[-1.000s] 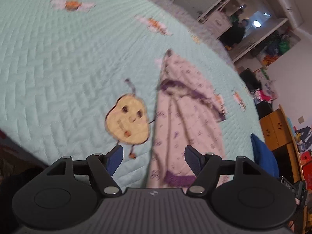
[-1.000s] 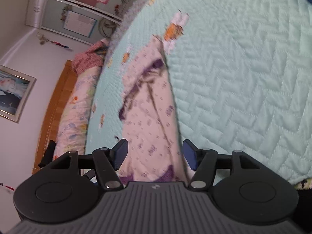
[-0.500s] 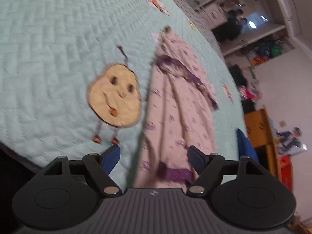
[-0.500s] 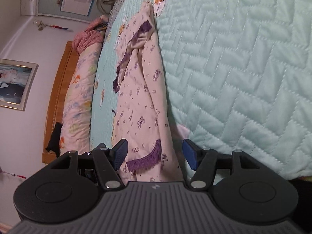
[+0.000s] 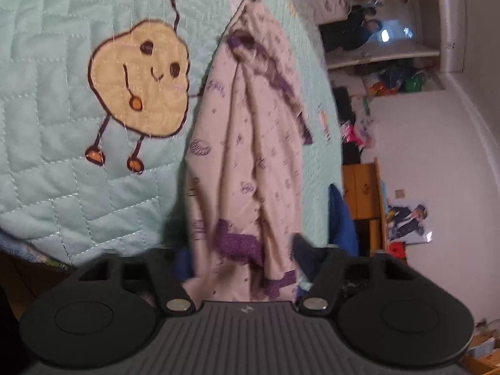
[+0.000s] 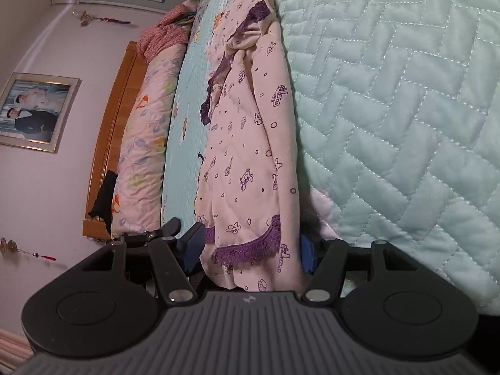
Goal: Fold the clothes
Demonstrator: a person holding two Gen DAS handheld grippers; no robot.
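While one pink garment (image 6: 250, 143) lies on one quilt (image 6: 390, 100), two tongs, left (image 5: 240, 262) and right (image 6: 250, 250), are closing around its hem.

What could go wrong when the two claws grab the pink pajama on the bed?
1. The pajama lies bunched in long folds, so each closing claw may pinch only the top layer and the rest could sag.
2. The left claw and right claw both close near the purple lace hem; gripping just the lace might stretch it.
3. The green quilt sits right beneath, so a claw might catch it too.
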